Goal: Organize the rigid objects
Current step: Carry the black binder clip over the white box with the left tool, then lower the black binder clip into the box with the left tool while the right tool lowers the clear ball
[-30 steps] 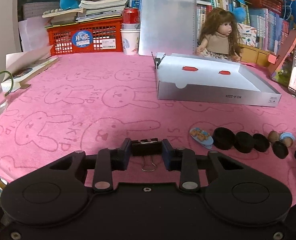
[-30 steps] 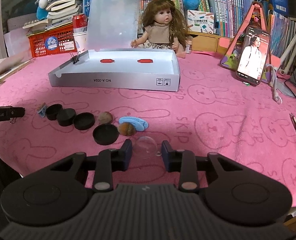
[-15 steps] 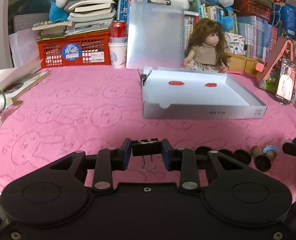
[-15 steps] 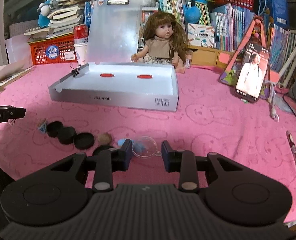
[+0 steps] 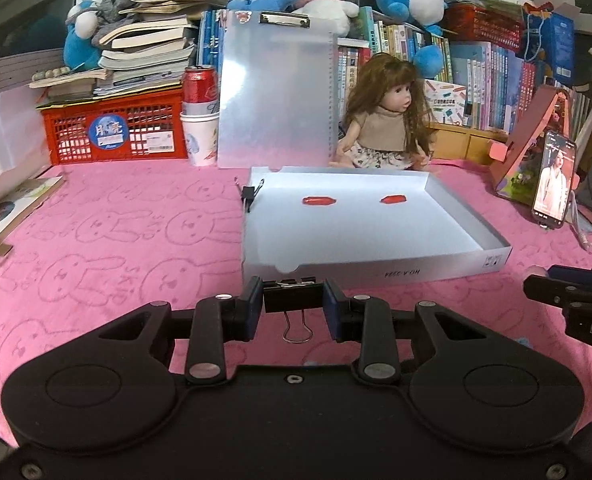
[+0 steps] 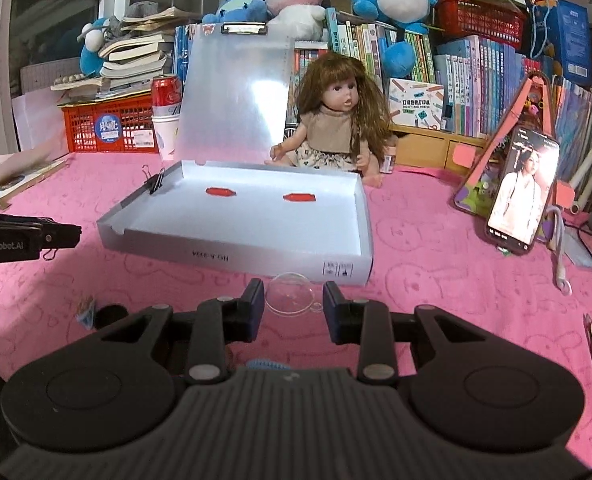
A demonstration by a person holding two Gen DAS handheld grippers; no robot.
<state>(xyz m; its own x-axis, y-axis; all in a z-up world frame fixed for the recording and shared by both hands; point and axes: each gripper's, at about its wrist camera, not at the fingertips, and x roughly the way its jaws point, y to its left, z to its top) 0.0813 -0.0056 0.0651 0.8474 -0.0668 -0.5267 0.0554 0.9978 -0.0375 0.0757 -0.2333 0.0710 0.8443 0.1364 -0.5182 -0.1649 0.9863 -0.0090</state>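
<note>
Nearest, the left gripper (image 5: 293,304) pinches one black binder clip (image 5: 293,300) between its two fingers above the pink counter (image 5: 116,248); the right gripper (image 6: 293,300) pinches one clear dome (image 6: 290,294). Beyond lies one open white box (image 6: 236,248) bearing two red marks and a second clip (image 6: 155,182) on its wall. Farthest sits one doll (image 6: 336,120).
</note>
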